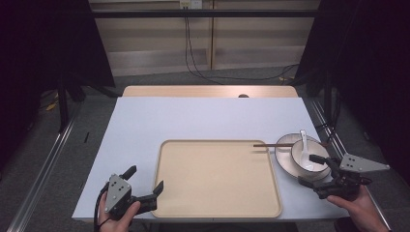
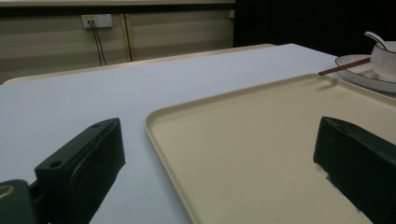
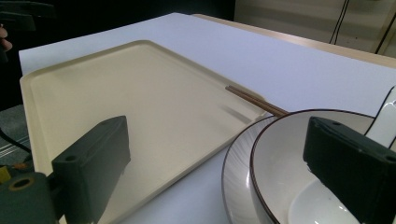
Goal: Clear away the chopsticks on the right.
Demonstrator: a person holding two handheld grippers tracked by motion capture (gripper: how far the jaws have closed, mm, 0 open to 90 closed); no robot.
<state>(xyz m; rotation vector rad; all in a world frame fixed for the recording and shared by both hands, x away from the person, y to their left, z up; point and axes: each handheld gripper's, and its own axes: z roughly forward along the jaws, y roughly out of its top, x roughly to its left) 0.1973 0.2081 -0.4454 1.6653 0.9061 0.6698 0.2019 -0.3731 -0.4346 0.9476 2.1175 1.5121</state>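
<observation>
Black jaws of the right gripper (image 1: pixel 316 170) stand wide apart, one over the bowl (image 1: pixel 310 160), pressing nothing. Inside the bowl lies a white spoon (image 1: pixel 304 147); beneath is a plate (image 1: pixel 284 157), with chopsticks (image 1: pixel 273 145) just beyond. Left gripper (image 1: pixel 145 181) gapes astride the beige tray's (image 1: pixel 217 179) near corner on the table (image 1: pixel 203 116).

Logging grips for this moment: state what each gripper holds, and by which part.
Nothing is held. The left gripper stands open astride the tray's near left rim; the right gripper stands open at the bowl's rim, not clamping it.
</observation>
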